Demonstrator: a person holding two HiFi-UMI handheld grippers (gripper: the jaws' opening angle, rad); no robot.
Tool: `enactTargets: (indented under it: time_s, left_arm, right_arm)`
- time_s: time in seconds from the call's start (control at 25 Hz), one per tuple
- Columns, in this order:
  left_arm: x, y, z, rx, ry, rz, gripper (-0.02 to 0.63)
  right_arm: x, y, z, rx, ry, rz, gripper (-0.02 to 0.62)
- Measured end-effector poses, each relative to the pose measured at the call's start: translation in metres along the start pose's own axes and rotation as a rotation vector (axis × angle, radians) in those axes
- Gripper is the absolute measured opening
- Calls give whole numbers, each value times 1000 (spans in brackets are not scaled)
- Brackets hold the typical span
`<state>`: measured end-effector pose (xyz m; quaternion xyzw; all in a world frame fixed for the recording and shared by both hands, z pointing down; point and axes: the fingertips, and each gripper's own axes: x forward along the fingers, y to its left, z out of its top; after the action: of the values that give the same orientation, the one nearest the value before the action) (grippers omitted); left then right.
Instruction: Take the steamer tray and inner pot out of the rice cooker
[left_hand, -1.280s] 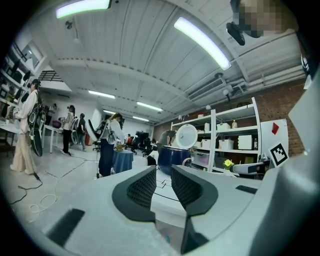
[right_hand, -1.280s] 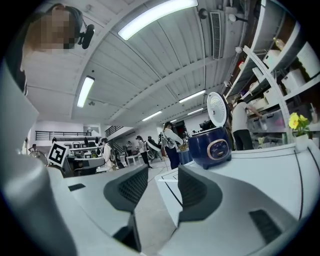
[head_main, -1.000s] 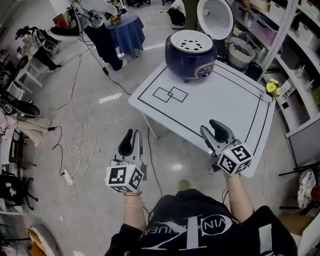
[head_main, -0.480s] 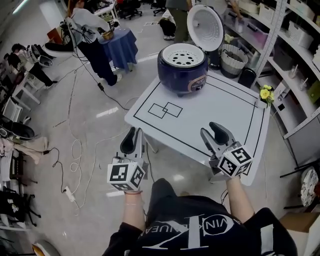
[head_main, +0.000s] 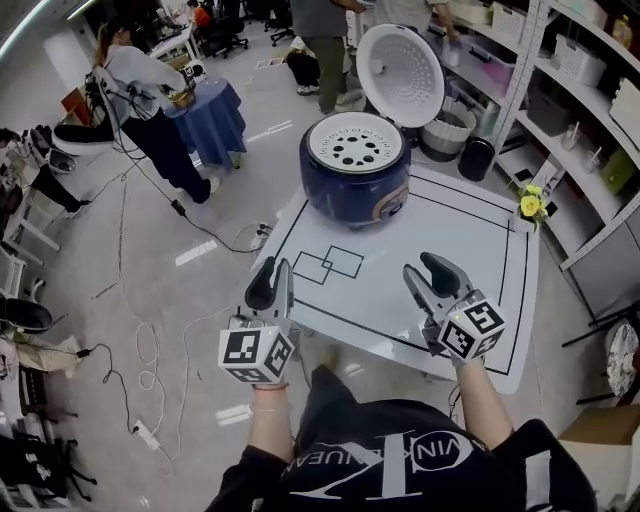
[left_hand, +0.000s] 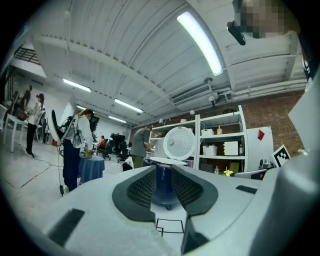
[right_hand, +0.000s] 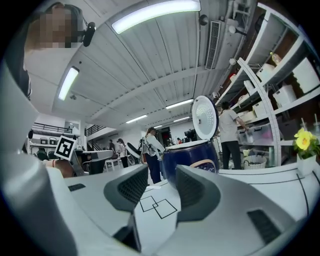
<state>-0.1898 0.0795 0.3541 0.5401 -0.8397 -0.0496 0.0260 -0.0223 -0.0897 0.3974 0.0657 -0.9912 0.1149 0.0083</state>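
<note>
Not yet at the rice cooker (head_main: 355, 190).
My left tongs (head_main: 272, 277) and right tongs (head_main: 430, 272) are narrowly parted and empty; I'd pinch the steamer tray (head_main: 354, 140) at opposite rims and lift it level.

The person wears a black short-sleeved T-shirt (head_main: 385, 455) with large white lettering across the chest. Each hand carries moulded pale grey plastic tongs, the left tongs (head_main: 273, 280) and the right tongs (head_main: 428, 278). Both have broad curved jaws lined with dark, finely gridded rubber pads (left_hand: 142, 189). At the back of each sits a white cube (head_main: 255, 355) printed with black square markers.
</note>
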Motion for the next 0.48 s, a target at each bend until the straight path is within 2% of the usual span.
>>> enactTargets:
  time_s: [0.48]
  left_arm:
    - [128, 40, 11, 2, 55, -156, 63]
  right_arm:
    - [73, -48, 15, 32, 5, -164, 170]
